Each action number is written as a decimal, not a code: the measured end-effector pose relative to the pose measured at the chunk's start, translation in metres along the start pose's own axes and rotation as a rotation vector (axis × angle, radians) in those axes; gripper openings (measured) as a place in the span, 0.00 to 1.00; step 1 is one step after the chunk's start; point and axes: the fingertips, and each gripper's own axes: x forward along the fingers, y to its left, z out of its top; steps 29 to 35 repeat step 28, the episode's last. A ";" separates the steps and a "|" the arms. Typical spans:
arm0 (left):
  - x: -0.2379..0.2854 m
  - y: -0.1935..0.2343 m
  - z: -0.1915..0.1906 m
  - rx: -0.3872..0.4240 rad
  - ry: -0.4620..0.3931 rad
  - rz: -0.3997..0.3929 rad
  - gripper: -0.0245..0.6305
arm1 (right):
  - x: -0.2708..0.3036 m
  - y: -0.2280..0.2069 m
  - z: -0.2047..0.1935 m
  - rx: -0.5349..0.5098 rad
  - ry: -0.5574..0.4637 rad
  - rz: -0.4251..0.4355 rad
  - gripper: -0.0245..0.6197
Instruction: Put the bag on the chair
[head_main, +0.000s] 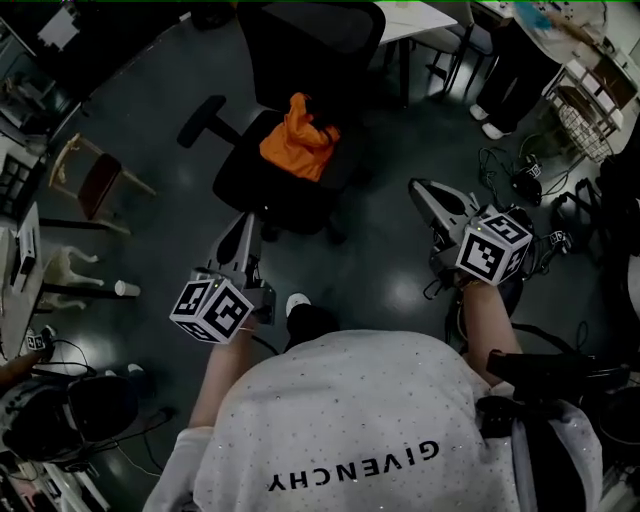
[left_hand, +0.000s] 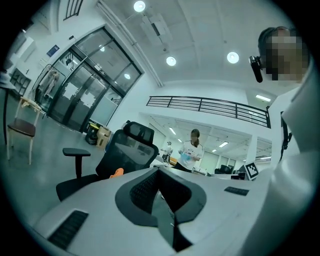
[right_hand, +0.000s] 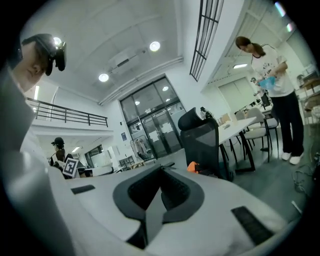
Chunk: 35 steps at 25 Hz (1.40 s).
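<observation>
The left claw (left_hand: 159, 171) has its jaws pressed together with nothing between them. The right claw (right_hand: 161, 170) is the same: jaws together, empty. In the head view both are held near the person's body, the left one pointing toward the near edge of the chair (head_main: 243, 182) and the right one off to the right of it. Neither touches the chair.

The bag (head_main: 298, 140) is orange and crumpled. It lies on the seat, toward the far side and close to the backrest, and all of it that shows rests on the seat. Each claw view shows only a small patch of orange beside the chair.

As I read it, the placing step is over: the bag is on the chair and both claws have let go. No further move seems needed except keeping the claws off the seat. If the bag needed shifting, a claw would first have to open, then reach in over the near edge of the seat between the armrests, staying clear of the backrest.
</observation>
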 end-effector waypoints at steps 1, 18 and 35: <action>-0.006 -0.003 -0.004 0.001 0.002 0.005 0.04 | -0.005 0.000 -0.005 0.001 0.006 0.001 0.04; -0.060 -0.032 -0.049 -0.020 0.045 0.054 0.04 | -0.042 0.016 -0.067 -0.013 0.115 0.011 0.04; -0.077 -0.038 -0.056 0.000 0.052 0.052 0.04 | -0.053 0.025 -0.085 -0.024 0.126 0.005 0.04</action>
